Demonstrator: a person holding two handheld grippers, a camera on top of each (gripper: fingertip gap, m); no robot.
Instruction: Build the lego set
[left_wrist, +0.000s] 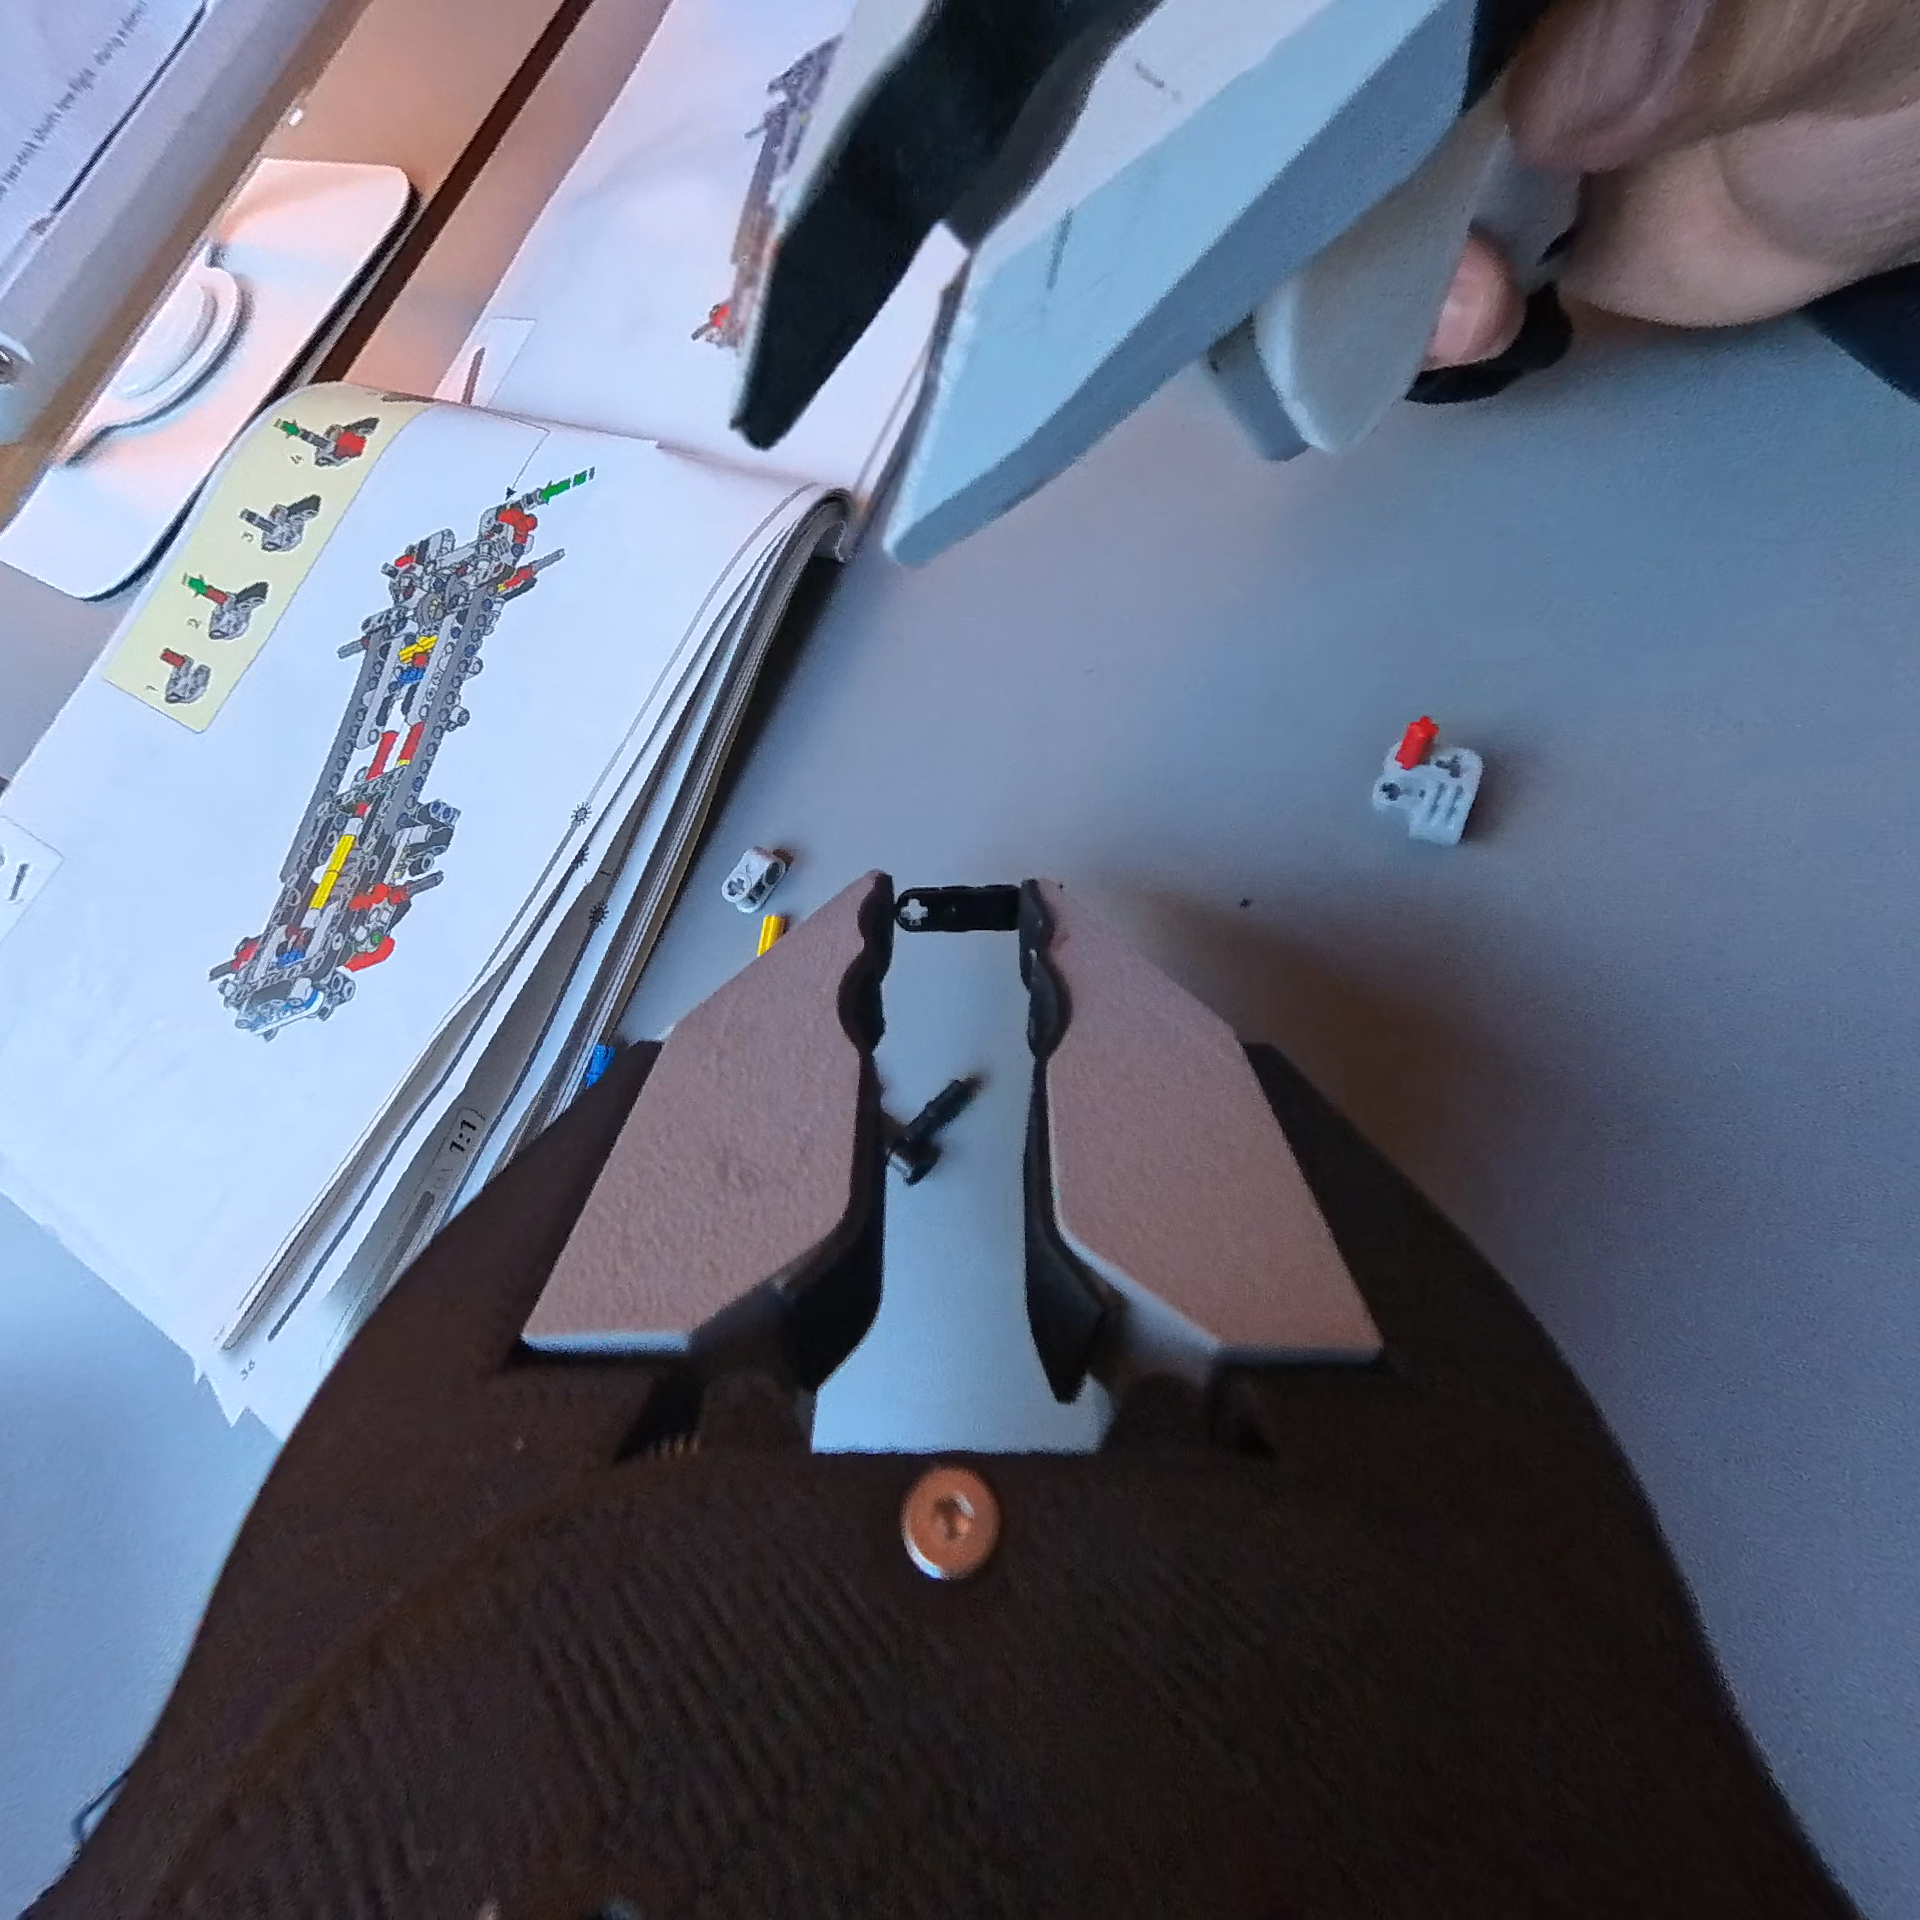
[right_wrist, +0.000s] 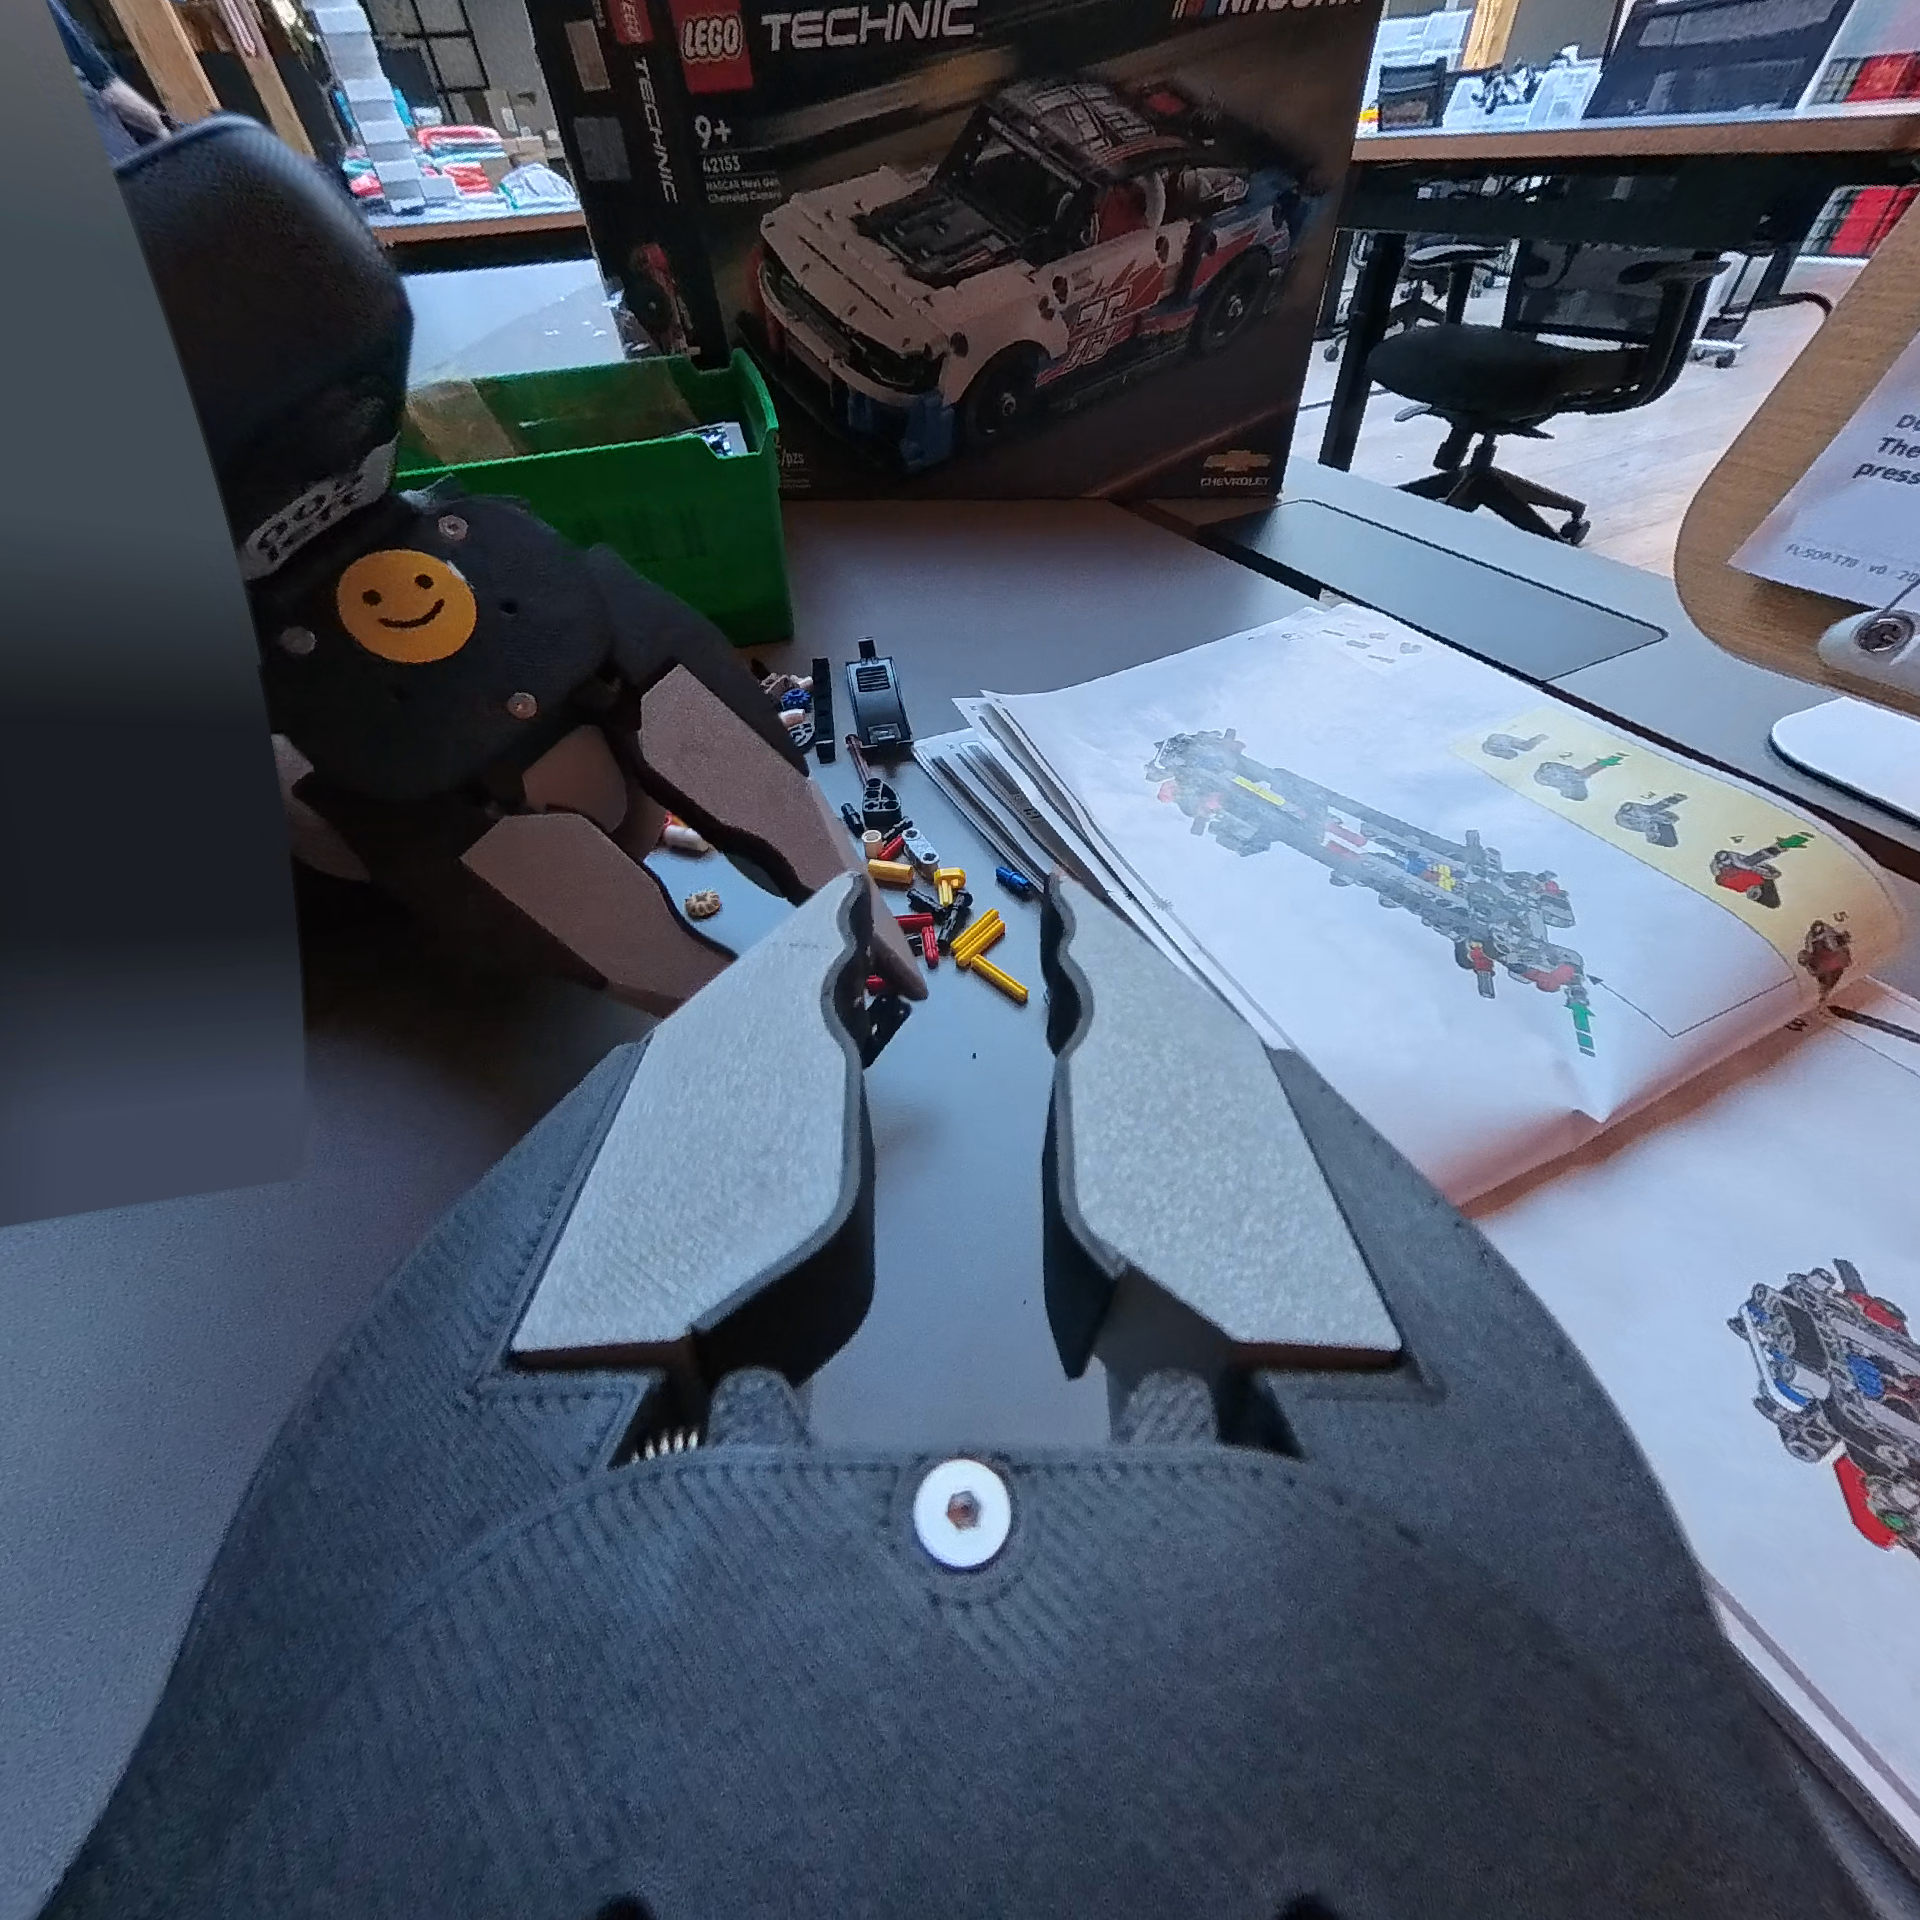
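Observation:
My left gripper (left_wrist: 958, 896) is shut on a small black beam piece (left_wrist: 956, 909), pinched endwise between its brown fingertips just above the grey table (left_wrist: 1351, 1039). A black pin (left_wrist: 935, 1127) lies on the table under the fingers. In the right wrist view the left gripper's brown fingers (right_wrist: 727, 790) reach in from the left, and the black piece (right_wrist: 883, 1023) shows at their tip. My right gripper (right_wrist: 951, 894) is open with nothing between its grey fingers, above a pile of small yellow, red and black parts (right_wrist: 951, 920). It also shows in the left wrist view (left_wrist: 842, 483), raised over the booklet.
An open instruction booklet (left_wrist: 416, 779) lies to the left, and shows in the right wrist view (right_wrist: 1403, 831). A grey piece with a red axle (left_wrist: 1429, 790), a white connector (left_wrist: 756, 876) and a yellow axle (left_wrist: 769, 928) lie loose. A green bin (right_wrist: 623, 488) and a kit box (right_wrist: 987, 239) stand behind. There is about 7 centimeters between the tips of the two grippers. The right gripper is farther from the black pin (left_wrist: 935, 1127), some 11 centimeters, than the left, some 5 centimeters.

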